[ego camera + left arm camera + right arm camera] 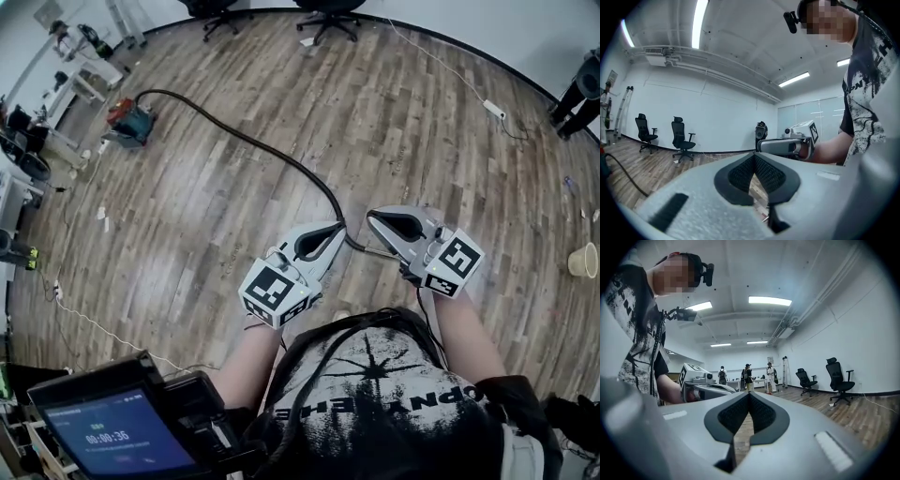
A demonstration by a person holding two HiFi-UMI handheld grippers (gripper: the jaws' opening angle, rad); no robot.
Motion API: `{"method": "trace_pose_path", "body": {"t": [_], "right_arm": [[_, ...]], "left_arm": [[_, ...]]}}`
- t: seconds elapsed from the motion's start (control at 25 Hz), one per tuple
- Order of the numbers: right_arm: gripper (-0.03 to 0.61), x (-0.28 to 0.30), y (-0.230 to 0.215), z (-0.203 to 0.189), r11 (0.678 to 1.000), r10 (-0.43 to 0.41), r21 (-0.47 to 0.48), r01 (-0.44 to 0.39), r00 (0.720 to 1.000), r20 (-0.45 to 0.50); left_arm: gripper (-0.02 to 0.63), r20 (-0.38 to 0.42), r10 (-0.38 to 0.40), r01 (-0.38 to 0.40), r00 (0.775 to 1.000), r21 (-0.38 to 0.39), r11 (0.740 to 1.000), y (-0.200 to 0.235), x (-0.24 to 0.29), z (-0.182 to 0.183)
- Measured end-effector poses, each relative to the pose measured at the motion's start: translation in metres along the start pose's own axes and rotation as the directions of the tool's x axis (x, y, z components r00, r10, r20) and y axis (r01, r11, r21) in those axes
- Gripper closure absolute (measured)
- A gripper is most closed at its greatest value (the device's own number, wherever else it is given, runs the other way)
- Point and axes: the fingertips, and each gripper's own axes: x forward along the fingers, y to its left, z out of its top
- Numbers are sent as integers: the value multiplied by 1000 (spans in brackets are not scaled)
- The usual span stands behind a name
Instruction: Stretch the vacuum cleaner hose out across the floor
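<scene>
Left tool (pixel 335 229) and right tool (pixel 373 217) are held out in front, one in each hand. They're angled inward so the tips face each other, near but not touching. Jaws on both are pressed fully together. Forearms (pixel 246 354) are bare.

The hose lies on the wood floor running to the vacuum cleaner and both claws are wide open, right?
No. The hose does lie on the wood floor running to the vacuum cleaner, but both claws are shut: the left claw in the left gripper view, the right claw in the right gripper view.
</scene>
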Motion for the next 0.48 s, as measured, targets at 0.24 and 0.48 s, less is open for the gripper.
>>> {"method": "trace_pose_path", "body": {"t": [0.24,0.48], "right_arm": [[574,3,6,-6,999,-12,-46,11,1000,-19],[574,3,19,-6,997,-3,-77,1,999,-36]], "left_arm": [[614,0,-25,25,1000,7,1000,-9,-5,-7],[614,10,-17,17,1000,7,1000,-15,-14,-7]]}}
